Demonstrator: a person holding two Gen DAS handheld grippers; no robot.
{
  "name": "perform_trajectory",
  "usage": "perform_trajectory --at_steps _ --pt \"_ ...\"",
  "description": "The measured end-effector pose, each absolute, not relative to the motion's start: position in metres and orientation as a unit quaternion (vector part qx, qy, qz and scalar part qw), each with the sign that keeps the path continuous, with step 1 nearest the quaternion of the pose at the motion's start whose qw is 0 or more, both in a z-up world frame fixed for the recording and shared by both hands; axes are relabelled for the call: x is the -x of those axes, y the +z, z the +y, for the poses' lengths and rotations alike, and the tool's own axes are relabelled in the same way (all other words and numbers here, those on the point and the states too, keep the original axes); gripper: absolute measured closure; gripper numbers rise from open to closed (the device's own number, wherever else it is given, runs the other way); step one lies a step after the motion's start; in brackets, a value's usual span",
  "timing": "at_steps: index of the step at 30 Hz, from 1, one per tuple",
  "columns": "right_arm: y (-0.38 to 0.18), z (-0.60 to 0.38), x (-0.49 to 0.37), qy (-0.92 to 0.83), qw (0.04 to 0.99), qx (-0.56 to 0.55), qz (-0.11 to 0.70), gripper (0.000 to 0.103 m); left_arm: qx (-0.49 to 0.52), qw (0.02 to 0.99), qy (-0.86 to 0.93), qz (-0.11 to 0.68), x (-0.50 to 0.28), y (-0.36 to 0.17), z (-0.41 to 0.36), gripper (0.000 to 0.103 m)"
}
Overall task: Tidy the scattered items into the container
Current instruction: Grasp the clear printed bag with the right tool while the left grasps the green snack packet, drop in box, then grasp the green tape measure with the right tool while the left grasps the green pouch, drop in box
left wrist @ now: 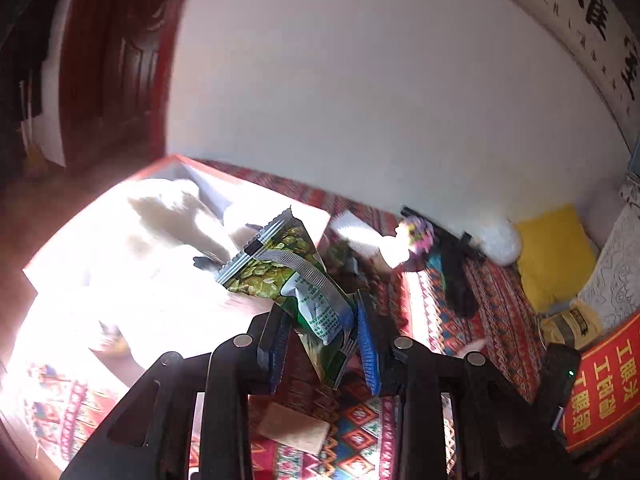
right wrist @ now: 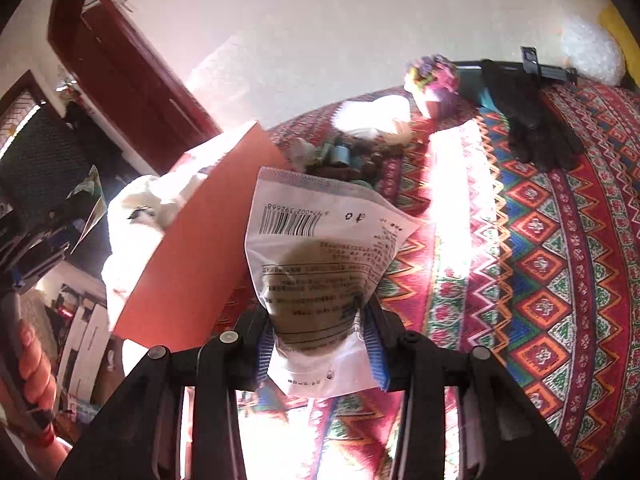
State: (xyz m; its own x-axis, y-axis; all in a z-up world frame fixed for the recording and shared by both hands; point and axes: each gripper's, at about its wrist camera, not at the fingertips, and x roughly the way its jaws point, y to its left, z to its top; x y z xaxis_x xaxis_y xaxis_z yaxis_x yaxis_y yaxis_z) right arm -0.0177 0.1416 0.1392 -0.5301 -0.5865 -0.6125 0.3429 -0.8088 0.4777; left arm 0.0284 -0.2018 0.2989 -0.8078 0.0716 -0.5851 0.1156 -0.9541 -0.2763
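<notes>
Nearest the lens, the left gripper (left wrist: 324,344) pinches the lower end of a green snack packet (left wrist: 288,276) between its blue pads, the packet lifted and leaning toward the box; the right gripper (right wrist: 322,344) likewise clamps a white sachet (right wrist: 320,252) with a barcode, held upright just beside the orange wall of the red box (right wrist: 192,248). So two items are in hand and neither is released yet, which suggests the job sits somewhere in its middle. Below the left gripper a tan flat packet (left wrist: 294,428) lies on the patterned cloth (right wrist: 552,280), apparently still to be collected; the box itself (left wrist: 176,164), close beyond the green packet, already holds pale crumpled material, though glare washes out what else is inside. Farther back, a cluster of small dark and teal pieces (right wrist: 344,160) lies on the cloth beside the box; beyond them sit a multicoloured ball (right wrist: 434,80) and a black glove (right wrist: 532,128), both well apart from the box, so several things likely remain.
</notes>
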Motion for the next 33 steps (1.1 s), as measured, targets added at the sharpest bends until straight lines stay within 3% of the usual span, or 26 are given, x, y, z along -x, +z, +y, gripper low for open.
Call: perform_trajectory --at_steps 4,8,10,12,14,16,18,25,33 --pt "0.187 0.090 0.007 -0.876 0.307 -0.350 -0.126 0.066 -0.288 0.074 -0.941 0.160 -0.015 0.311 -0.286 0.075" --pt "0.229 0.007 0.039 -0.876 0.339 -0.333 -0.081 0.066 -0.326 0.090 -0.921 0.195 0.005 0.275 -0.346 0.074" --pt "0.243 -0.037 0.059 -0.881 0.340 -0.325 -0.051 0.066 -0.359 0.097 -0.906 0.200 0.019 0.251 -0.361 0.067" --pt "0.249 -0.076 0.078 -0.886 0.335 -0.320 -0.029 0.058 -0.383 0.109 -0.894 0.206 0.026 0.234 -0.371 0.050" --pt "0.251 -0.101 0.092 -0.898 0.308 -0.313 -0.013 0.025 -0.378 0.130 -0.892 0.209 0.022 0.232 -0.376 0.044" --pt "0.255 -0.108 0.095 -0.913 0.276 -0.301 -0.017 0.018 -0.354 0.139 -0.899 0.217 0.010 0.242 -0.384 0.028" --pt "0.261 -0.103 0.091 -0.914 0.276 -0.296 -0.031 0.018 -0.325 0.137 -0.908 0.226 -0.003 0.255 -0.388 0.020" --pt "0.272 -0.031 0.060 -0.918 0.257 -0.296 -0.065 0.015 -0.303 0.108 -0.927 0.192 -0.027 0.283 -0.357 0.019" --pt "0.240 0.105 0.001 -0.914 0.205 -0.312 -0.160 0.010 -0.299 0.028 -0.950 0.084 -0.034 0.298 -0.215 0.019"
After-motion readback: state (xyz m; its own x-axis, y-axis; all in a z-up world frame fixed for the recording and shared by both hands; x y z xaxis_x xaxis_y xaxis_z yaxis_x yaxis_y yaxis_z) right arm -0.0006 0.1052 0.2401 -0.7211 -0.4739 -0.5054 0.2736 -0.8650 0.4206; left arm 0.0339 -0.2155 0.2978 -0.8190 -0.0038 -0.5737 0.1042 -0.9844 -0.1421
